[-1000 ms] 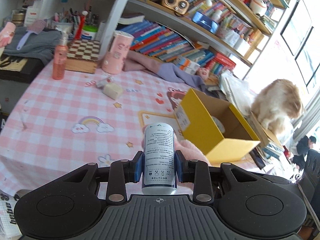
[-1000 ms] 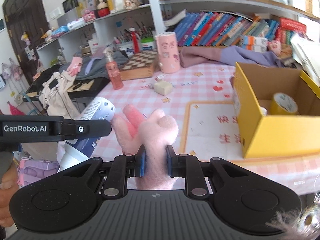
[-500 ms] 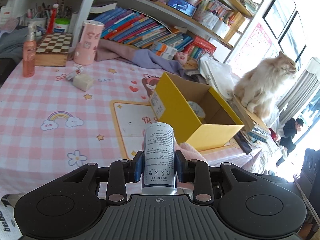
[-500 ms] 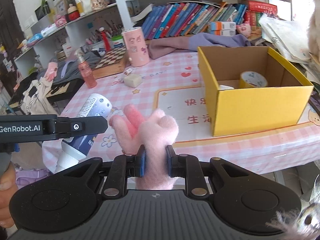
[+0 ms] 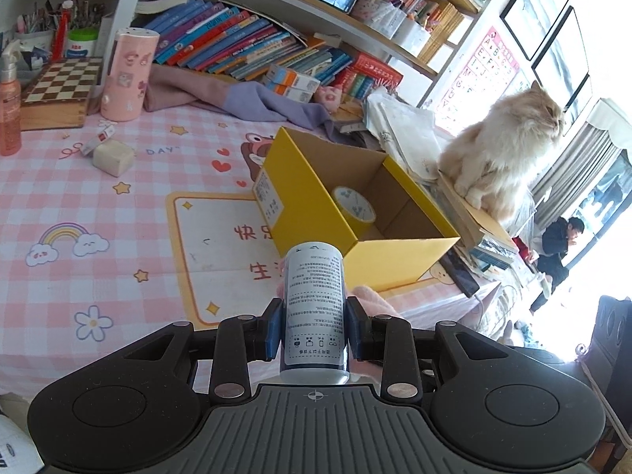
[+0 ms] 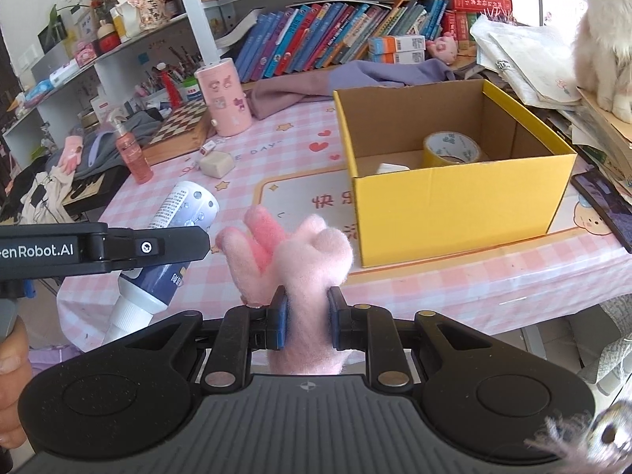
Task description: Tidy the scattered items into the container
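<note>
Both tools look the same: chunky matte black plastic, ribbed grey centre plate with a tiny crosshair mark, round discs either side, silver screws, blue pads (image 5: 272,333). Left tool (image 6: 102,247) has white "enRobot.AI" lettering. Bare skin of a hand (image 6: 14,379) shows underneath.

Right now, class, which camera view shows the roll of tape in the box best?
The right wrist view: it looks over the yellow box's front wall, so the tape roll shows almost whole. The left wrist view shows the tape roll partly cut off by the box's near wall.
</note>
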{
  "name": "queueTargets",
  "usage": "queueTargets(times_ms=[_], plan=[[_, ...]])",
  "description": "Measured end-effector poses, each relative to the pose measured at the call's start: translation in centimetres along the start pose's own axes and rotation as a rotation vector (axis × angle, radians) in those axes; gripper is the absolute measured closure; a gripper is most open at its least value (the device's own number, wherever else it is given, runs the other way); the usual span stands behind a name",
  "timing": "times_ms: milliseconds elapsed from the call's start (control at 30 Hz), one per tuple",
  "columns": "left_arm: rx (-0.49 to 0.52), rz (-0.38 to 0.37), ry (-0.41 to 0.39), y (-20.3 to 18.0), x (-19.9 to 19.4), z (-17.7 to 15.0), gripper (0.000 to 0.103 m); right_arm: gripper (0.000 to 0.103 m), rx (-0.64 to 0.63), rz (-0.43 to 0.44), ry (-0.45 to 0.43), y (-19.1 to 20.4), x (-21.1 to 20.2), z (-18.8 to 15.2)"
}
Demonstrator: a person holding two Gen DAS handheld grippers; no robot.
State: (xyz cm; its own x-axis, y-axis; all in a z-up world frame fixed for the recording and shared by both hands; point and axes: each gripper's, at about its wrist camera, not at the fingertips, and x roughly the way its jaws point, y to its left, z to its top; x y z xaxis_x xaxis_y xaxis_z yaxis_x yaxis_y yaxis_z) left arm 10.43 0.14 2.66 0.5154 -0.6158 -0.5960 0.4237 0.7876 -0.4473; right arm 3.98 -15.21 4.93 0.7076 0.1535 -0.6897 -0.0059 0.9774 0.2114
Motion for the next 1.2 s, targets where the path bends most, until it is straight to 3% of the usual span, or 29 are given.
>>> queueTargets(times_ms=[1200], plan=[[0.042, -0.048, 0.074, -10.6, 8.9, 1.5, 0.072, 0.084, 0.014, -0.002, 0.001, -12.7, -1.9, 2.5]])
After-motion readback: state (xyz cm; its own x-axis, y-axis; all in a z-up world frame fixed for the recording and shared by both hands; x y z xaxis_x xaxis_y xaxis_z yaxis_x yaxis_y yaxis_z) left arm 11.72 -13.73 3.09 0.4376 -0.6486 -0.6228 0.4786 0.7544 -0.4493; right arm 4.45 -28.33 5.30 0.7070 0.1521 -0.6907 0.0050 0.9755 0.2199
